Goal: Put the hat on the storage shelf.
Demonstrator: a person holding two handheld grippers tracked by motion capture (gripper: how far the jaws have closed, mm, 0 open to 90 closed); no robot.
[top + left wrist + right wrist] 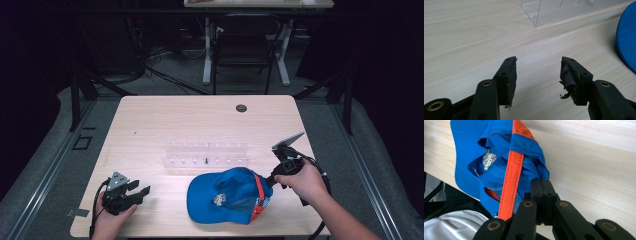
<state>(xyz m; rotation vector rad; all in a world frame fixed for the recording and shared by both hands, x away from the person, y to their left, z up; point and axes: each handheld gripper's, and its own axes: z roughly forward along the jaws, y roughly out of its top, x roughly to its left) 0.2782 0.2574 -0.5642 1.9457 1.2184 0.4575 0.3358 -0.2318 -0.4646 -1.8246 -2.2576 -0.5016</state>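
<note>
Right gripper point(543, 185) on crumpled blue cap point(499, 162)

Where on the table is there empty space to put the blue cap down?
The widest bare patch of the table lies beyond the clear rack, up to the round hole. Another lies between the left gripper and the cap. It is crowded on the near right, where the right gripper pinches the cap close to the rack.
</note>
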